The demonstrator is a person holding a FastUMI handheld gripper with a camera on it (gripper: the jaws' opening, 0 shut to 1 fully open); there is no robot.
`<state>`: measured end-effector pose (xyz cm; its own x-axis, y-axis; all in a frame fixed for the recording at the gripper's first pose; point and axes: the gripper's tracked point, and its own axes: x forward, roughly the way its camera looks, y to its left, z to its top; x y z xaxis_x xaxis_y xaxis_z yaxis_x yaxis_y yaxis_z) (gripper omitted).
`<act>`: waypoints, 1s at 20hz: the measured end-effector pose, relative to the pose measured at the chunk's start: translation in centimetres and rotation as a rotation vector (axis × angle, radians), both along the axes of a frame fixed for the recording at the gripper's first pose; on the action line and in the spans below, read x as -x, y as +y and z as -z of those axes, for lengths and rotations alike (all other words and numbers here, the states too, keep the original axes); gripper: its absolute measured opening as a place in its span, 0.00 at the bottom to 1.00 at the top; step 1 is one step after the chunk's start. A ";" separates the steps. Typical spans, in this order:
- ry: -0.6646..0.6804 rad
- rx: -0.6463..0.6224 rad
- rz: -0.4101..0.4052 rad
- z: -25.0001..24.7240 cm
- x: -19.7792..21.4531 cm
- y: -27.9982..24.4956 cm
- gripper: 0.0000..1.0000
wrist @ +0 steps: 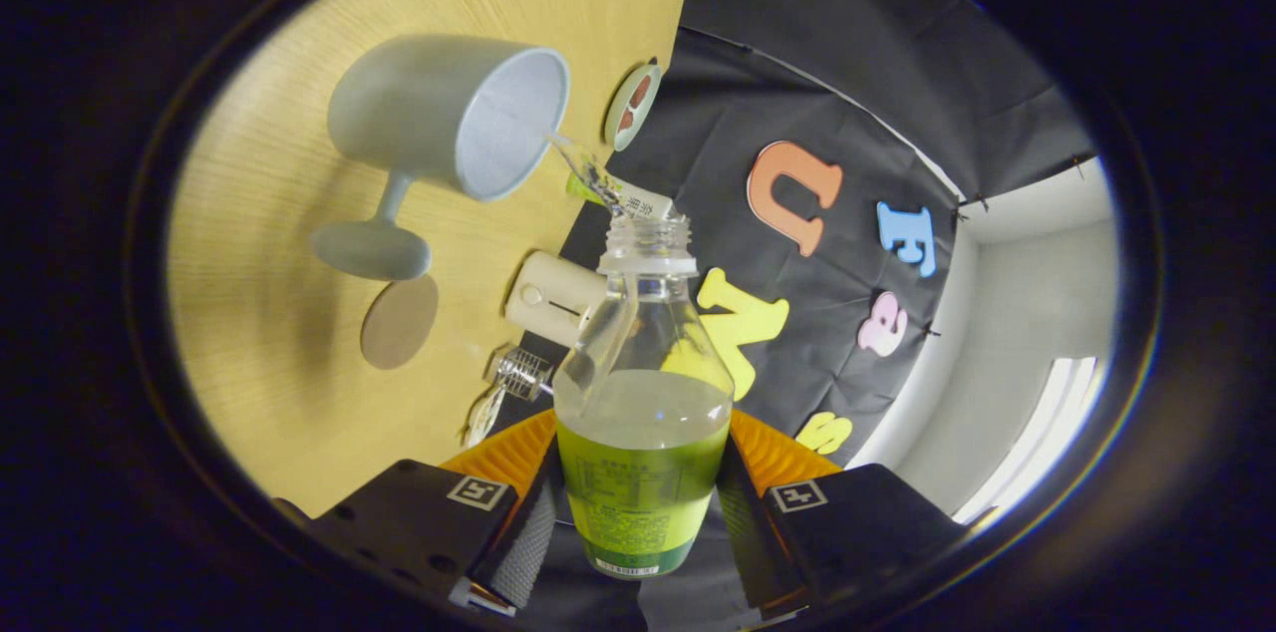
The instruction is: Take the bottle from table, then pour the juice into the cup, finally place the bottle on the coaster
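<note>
At the bottom centre of the frame, the gripper (638, 512) held a clear plastic bottle with a green label and pale juice inside (643, 413), its two ribbed dark fingers (523, 537) pressing on the labelled lower body from either side. The bottle's long axis ran straight ahead of the fingers, its open neck pointing toward the middle of the frame. The whole view was rolled, so the light wooden table (289, 213) filled the left side and the bottle appeared tipped toward the table.

Just beyond the neck, toward the upper left, stood a grey stemmed goblet-style cup (449, 119), its open mouth facing the bottle. A thin stream of liquid (588, 175) bridged the gap from the neck to the cup's rim, so pouring seemed to be under way. Below the cup's foot in the frame lay a round brown coaster (400, 321), bare, near the cup and to the left of the fingers. A cream cylindrical object (553, 298) lay between coaster and bottle.
</note>
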<state>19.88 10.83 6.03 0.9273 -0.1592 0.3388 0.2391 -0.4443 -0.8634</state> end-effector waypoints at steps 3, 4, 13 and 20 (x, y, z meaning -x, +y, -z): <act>-0.005 0.018 -0.009 -0.5 -0.2 0.3 0.81; -0.005 0.023 -0.012 -0.6 -0.1 0.4 0.80; -0.045 0.064 -0.027 -2.3 0.3 1.3 0.80; -0.072 0.122 -0.025 -3.2 0.4 2.1 0.81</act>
